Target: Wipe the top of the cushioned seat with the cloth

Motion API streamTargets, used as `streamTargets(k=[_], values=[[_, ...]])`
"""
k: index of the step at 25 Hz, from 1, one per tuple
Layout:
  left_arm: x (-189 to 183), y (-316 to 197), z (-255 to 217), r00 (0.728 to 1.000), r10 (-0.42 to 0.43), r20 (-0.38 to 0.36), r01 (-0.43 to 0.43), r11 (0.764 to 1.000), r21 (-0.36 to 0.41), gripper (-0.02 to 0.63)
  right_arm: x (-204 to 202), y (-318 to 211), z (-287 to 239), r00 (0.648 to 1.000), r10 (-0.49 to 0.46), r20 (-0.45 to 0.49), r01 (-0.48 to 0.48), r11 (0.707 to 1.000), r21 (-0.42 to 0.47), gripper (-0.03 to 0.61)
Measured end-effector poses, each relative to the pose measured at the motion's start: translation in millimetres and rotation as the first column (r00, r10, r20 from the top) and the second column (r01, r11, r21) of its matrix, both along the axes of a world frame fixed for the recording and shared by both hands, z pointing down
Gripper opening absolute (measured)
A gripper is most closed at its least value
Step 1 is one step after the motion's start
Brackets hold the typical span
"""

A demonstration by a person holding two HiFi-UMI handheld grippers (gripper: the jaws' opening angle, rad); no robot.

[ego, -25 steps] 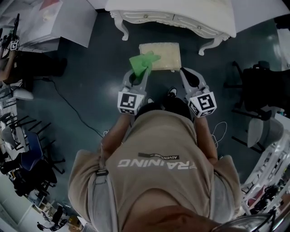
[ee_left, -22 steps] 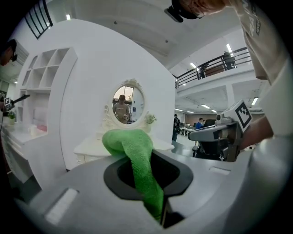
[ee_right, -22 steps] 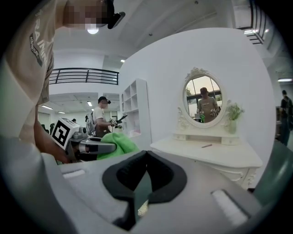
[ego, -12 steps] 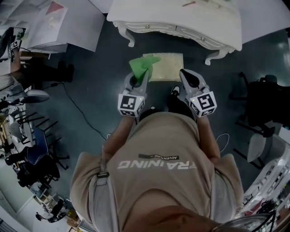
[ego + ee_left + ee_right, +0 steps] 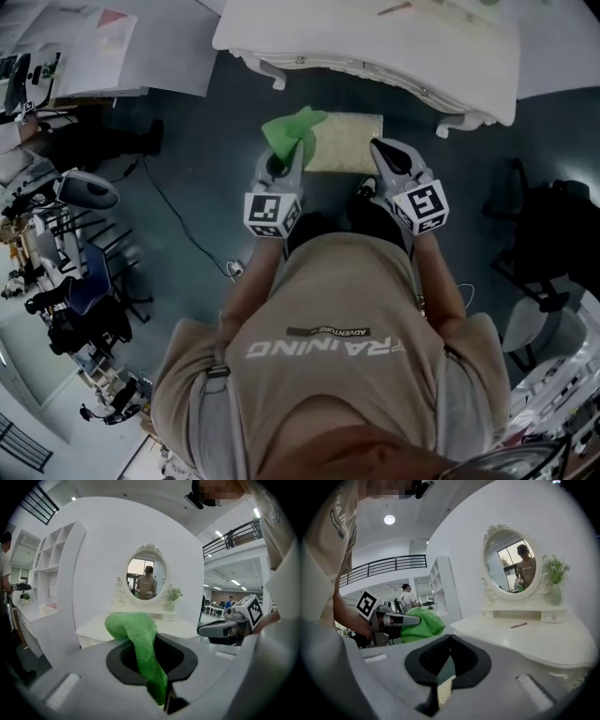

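Head view looks down on the left gripper (image 5: 292,157), its jaws clamped on the green cloth (image 5: 293,129), whose bunched end hangs over the left edge of the cushioned seat (image 5: 352,141). The right gripper (image 5: 382,152) hovers over the seat's right near corner, jaws pressed together with nothing between them. On the far side of the seat stands a white dressing table (image 5: 375,42), and its oval mirror (image 5: 146,575) shows in the left gripper view.

Beige short-sleeved T-shirt (image 5: 328,300) lettered TRAINING, grey left tongs (image 5: 292,150) and right tongs (image 5: 380,146), black-and-white marker cubes (image 5: 272,214)
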State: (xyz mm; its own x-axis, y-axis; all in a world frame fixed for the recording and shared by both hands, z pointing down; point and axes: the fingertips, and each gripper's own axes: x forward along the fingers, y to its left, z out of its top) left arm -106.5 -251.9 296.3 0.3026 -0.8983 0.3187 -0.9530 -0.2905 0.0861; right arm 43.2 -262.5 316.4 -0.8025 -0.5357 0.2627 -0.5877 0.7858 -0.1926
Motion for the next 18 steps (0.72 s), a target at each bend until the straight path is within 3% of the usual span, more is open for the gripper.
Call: streamTargets(k=[8, 12, 18], values=[[-10.2, -46.6, 57.9, 0.996, -0.084, 0.014, 0.085, 0.99, -0.114, 0.048, -1.8, -55.0, 47.6, 0.998, -0.062, -0.011, 0.061, 0.995, -0.077, 0.002], [-23.9, -74.4, 81.3, 0.996, -0.088, 0.015, 0.089, 0.985, -0.146, 0.048, -13.8, -82.8, 64.4, 0.998, -0.059, -0.023, 0.057, 0.993, -0.106, 0.002], [-45.9, -86.8, 154.9, 0.996, -0.087, 0.031, 0.092, 0.972, -0.215, 0.048, -32.4, -87.4, 115.5, 0.997, -0.058, -0.042, 0.05, 0.985, -0.167, 0.002]])
